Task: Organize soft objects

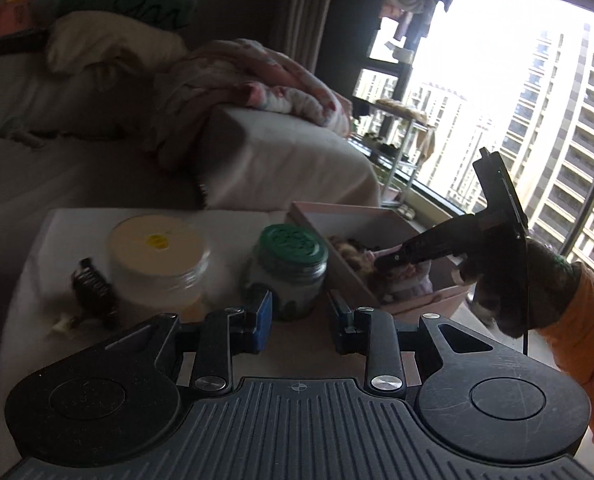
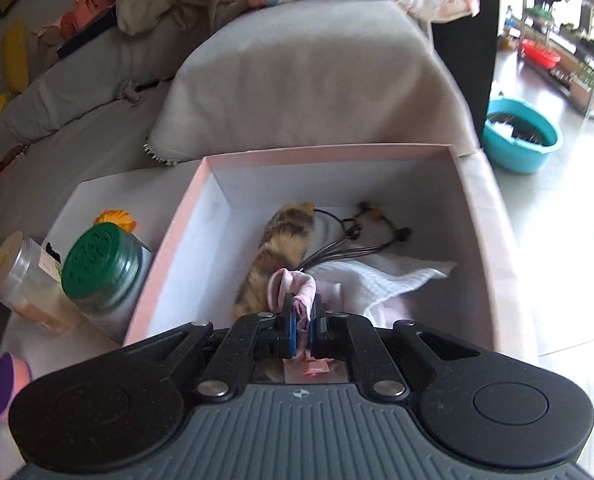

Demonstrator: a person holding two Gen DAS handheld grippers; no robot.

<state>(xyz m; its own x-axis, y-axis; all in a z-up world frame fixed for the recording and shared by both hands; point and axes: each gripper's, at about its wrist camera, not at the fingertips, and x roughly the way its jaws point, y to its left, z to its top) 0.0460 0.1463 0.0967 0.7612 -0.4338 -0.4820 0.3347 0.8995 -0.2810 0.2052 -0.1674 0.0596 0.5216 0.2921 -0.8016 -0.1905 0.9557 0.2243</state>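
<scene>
Right wrist view: the right gripper (image 2: 301,316) is clamped tight on a pink cloth (image 2: 291,286), hanging inside the pink box (image 2: 169,240) beside the furry toy (image 2: 281,236). Best to lower it onto the white cloth (image 2: 385,280) before letting go. The left gripper (image 1: 299,312) sits part-open, holding nothing.

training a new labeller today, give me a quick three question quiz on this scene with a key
1. True or false: the right gripper is shut on a pink cloth.
2. Which lies inside the pink box? A) the green-lidded jar B) the furry brown toy C) the blue basin
3. Fill in: the left gripper holds ____.

Key: 1 true. 2 B. 3 nothing; its jaws stand apart with nothing between them.
</scene>
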